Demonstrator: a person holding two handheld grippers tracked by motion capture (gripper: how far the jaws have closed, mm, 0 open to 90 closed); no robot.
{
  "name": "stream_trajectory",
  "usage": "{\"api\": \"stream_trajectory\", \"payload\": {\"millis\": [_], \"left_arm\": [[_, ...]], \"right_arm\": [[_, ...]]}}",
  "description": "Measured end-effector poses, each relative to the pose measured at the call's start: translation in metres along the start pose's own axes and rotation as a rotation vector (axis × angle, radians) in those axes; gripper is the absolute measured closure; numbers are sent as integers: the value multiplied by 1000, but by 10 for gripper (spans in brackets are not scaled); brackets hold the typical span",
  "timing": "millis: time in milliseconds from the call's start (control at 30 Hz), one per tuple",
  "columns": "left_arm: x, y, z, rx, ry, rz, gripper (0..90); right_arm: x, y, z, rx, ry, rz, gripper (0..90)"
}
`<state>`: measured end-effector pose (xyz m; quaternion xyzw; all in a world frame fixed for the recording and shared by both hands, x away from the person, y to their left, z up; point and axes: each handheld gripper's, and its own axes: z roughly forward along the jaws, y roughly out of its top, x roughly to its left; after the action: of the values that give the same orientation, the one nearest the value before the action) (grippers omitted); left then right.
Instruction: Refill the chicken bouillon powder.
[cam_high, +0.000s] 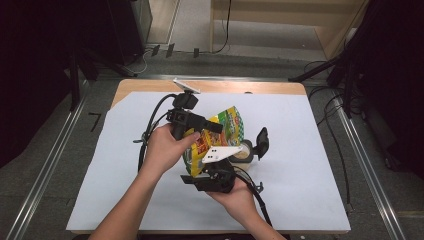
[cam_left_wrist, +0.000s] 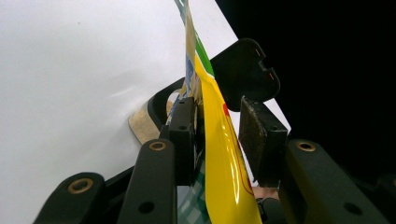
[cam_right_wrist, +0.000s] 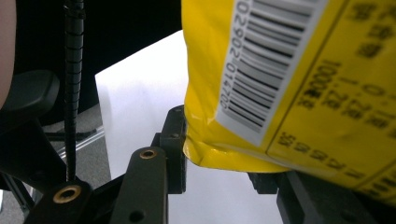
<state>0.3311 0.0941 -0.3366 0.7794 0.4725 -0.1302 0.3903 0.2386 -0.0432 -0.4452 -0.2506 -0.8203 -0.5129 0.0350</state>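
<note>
1. Left gripper (cam_high: 212, 126) has the yellow snack bag (cam_high: 220, 137) between its jaws up near the top edge. One pad (cam_left_wrist: 184, 133) sits against the foil, the other pad (cam_left_wrist: 254, 140) is a bit off it, so can't tell if it's really pinching.
2. Right gripper (cam_high: 202, 177) is on the bag's bottom corner; its grip is hard to read too.
3. Bag is held up over the white table cover (cam_high: 300, 165), with a black clip thing (cam_high: 261, 142) just behind it.

Yellow packet (cam_high: 222, 135), green-chequered, red print, black-and-white barcode
</note>
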Motion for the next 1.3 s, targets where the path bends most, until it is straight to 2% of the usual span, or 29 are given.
{"api": "stream_trajectory", "payload": {"millis": [267, 367, 733, 1300], "left_arm": [[0, 0, 0, 3, 1, 0, 678], [-1, 0, 0, 9, 10, 9, 686], [-8, -1, 0, 3, 19, 31, 689], [-9, 0, 0, 1, 23, 42, 695]], "right_arm": [[0, 0, 0, -2, 0, 1, 657], [-2, -1, 0, -4, 21, 19, 660], [1, 0, -1, 0, -3, -2, 658], [4, 0, 0, -3, 3, -5, 667]]}}
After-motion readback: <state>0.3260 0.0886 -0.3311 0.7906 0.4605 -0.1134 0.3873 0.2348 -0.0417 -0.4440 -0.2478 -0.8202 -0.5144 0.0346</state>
